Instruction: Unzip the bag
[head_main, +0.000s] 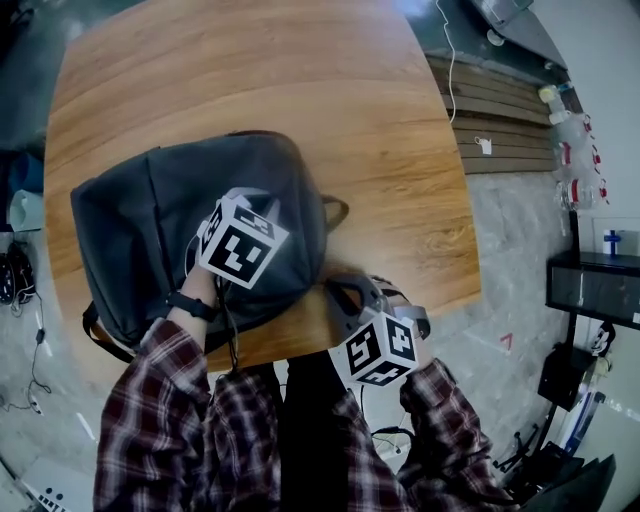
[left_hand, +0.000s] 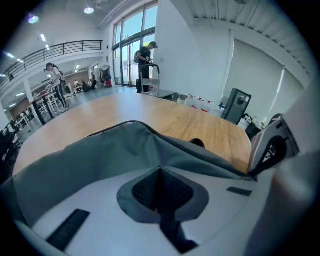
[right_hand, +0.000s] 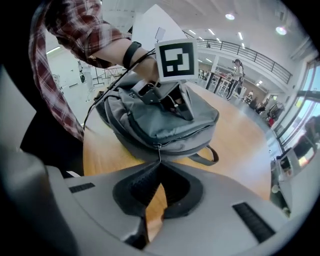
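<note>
Bag (head_main: 140, 230) pinched on top by left tool (left_hand: 160, 171); right tool (right_hand: 160, 166) pinches zipper pull (right_hand: 159, 151).

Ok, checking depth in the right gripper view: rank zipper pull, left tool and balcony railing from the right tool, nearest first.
1. Zipper pull: pinched in the right tool, centre.
2. Left tool: atop the bag, beyond.
3. Balcony railing: far background, upper right.

Left gripper (left_hand: 160, 172): arm extended, jaws together. Right gripper (right_hand: 159, 167): near torso, jaws clamped on zipper pull (right_hand: 159, 151).
</note>
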